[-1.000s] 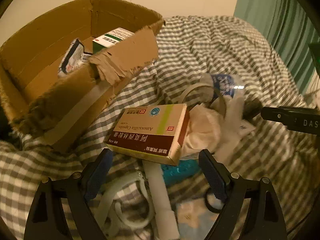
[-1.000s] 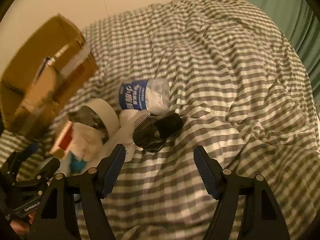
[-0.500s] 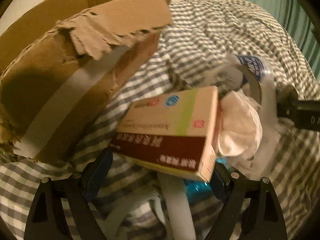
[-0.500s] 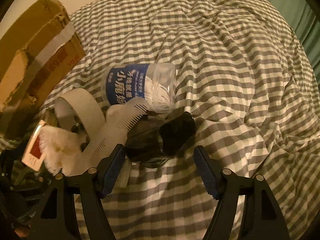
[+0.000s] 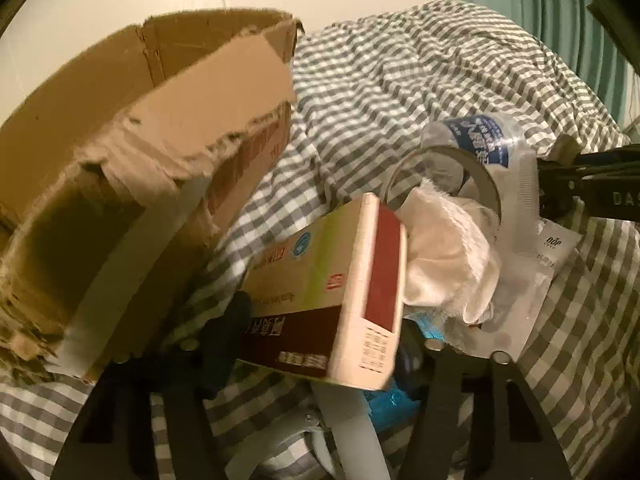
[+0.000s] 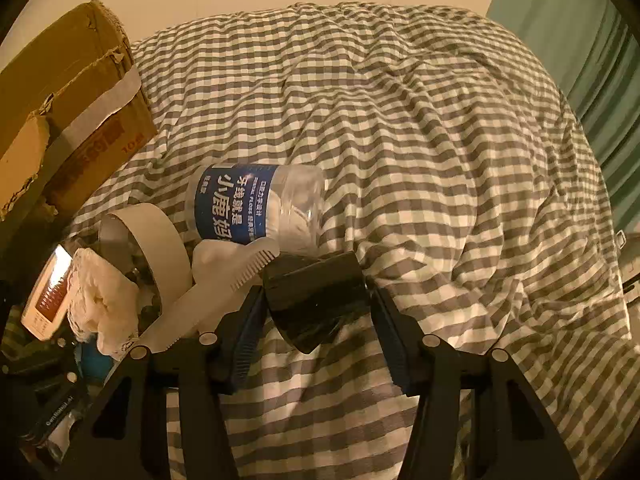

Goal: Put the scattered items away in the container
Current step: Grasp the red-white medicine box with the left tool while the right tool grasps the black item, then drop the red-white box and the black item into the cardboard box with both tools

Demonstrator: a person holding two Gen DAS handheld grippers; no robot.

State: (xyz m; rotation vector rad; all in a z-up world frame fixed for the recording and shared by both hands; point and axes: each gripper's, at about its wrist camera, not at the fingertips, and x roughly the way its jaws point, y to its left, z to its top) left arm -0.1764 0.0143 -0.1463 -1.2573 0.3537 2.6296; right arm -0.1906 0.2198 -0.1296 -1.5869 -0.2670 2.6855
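Observation:
A torn cardboard box [image 5: 132, 160] stands at the left on the checked bedspread; it also shows in the right wrist view [image 6: 60, 112]. My left gripper [image 5: 320, 340] is shut on a medicine box [image 5: 332, 292] and holds it tilted, just right of the cardboard box. My right gripper [image 6: 316, 320] is shut on a black roll of tape [image 6: 316, 300]. Beside it lie a white comb [image 6: 208, 300], a clear jar with a blue label [image 6: 256, 204], a grey tape roll [image 6: 160, 248] and a white cloth [image 6: 104, 292].
A blue packet [image 5: 400, 400] and a white looped object [image 5: 320, 440] lie under the left gripper. A white sachet [image 5: 556, 244] lies at the right. The right gripper's arm [image 5: 592, 188] reaches in from the right. A green curtain [image 6: 580, 40] hangs beyond the bed.
My left gripper closed on the medicine box and lifted it, tilting it. My right gripper moved forward onto the black tape roll and closed on it.

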